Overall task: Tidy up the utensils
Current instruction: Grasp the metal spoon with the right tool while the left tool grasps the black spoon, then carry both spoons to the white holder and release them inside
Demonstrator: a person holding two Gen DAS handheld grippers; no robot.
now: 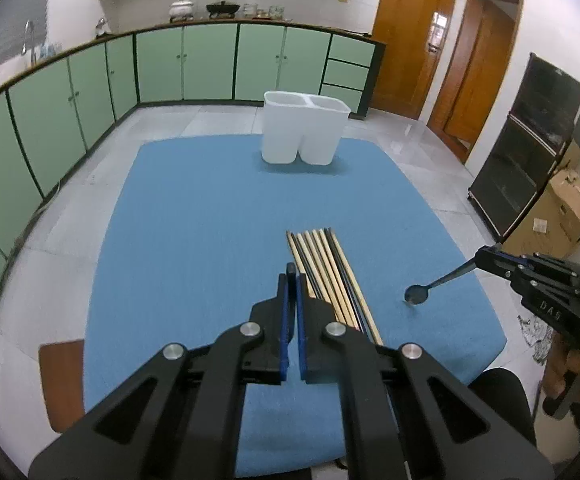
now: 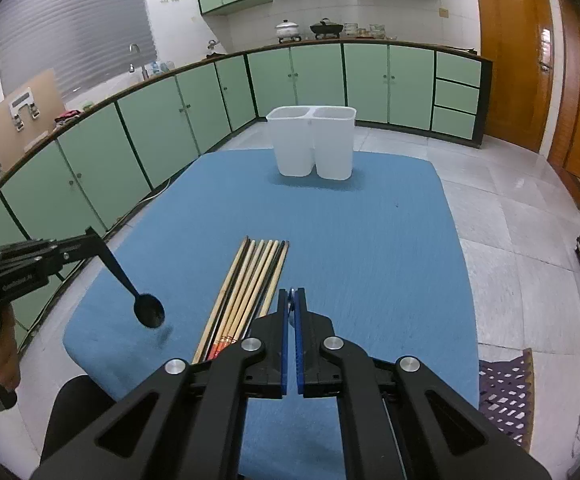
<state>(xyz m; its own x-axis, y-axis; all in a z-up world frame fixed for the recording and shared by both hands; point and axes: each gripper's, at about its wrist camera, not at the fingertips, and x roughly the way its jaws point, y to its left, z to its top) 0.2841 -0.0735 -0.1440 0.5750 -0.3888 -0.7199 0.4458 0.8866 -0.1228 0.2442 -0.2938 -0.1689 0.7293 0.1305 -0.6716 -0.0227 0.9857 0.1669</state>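
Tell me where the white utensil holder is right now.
The white utensil holder stands upright at the far edge of the blue mat, beyond the chopsticks.

A two-compartment holder (image 2: pixel 312 144) is standing at the cloth's (image 2: pixel 390 240) far edge; chopsticks (image 2: pixel 250 284) are lying nearer, between two raised spoons (image 2: pixel 148 310).

Both grippers are built of matte black angular linkage arms with triangular cut-outs, joined by round silver pivot bolts. On the left gripper (image 1: pixel 292 276) and the right gripper (image 2: pixel 291 300), blue ridged pads are fitted along the inner faces of the fingers. Faint raised lettering is moulded into each black side housing. A hand (image 1: pixel 578 372) is wrapped round a black handle.
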